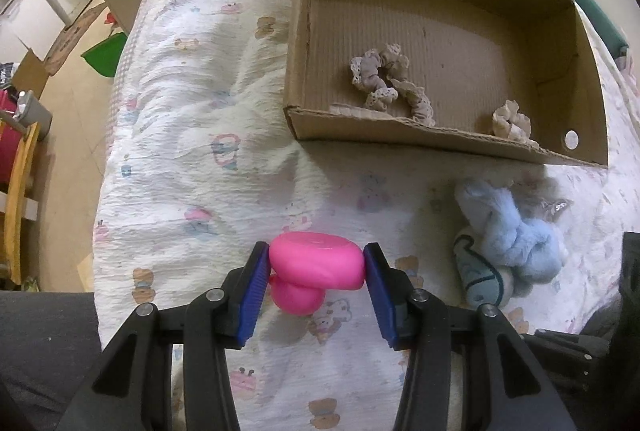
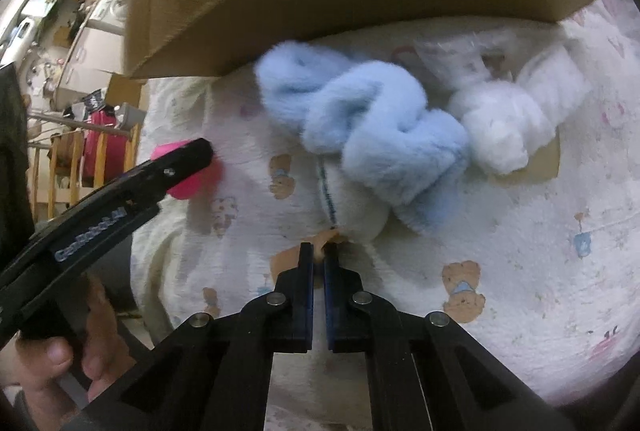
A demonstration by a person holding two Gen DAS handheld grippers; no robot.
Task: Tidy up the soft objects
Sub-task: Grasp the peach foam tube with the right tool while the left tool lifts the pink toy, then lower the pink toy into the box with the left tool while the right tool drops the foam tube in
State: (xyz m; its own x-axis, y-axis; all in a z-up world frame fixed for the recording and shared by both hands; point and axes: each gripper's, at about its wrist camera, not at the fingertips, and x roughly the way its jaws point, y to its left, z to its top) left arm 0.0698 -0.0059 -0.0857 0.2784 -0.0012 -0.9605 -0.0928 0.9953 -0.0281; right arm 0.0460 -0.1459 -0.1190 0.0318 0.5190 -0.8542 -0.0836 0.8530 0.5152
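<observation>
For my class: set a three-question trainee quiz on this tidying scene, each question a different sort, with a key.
1. True or false: the cardboard box is empty.
2. The left gripper is shut on: A) the blue plush toy B) the pink squishy toy C) a scrunchie
3. Fill in: the right gripper stands ____.

Key: 1 false, scrunchies lie inside; 2 B; 3 shut, at the plush's edge.

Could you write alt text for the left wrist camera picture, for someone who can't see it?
The left gripper squeezes a pink squishy toy between its blue-padded fingers, above a white printed bedspread. Beyond it, an open cardboard box holds lace-trimmed scrunchies, and a fluffy blue plush lies just outside the box.
</observation>
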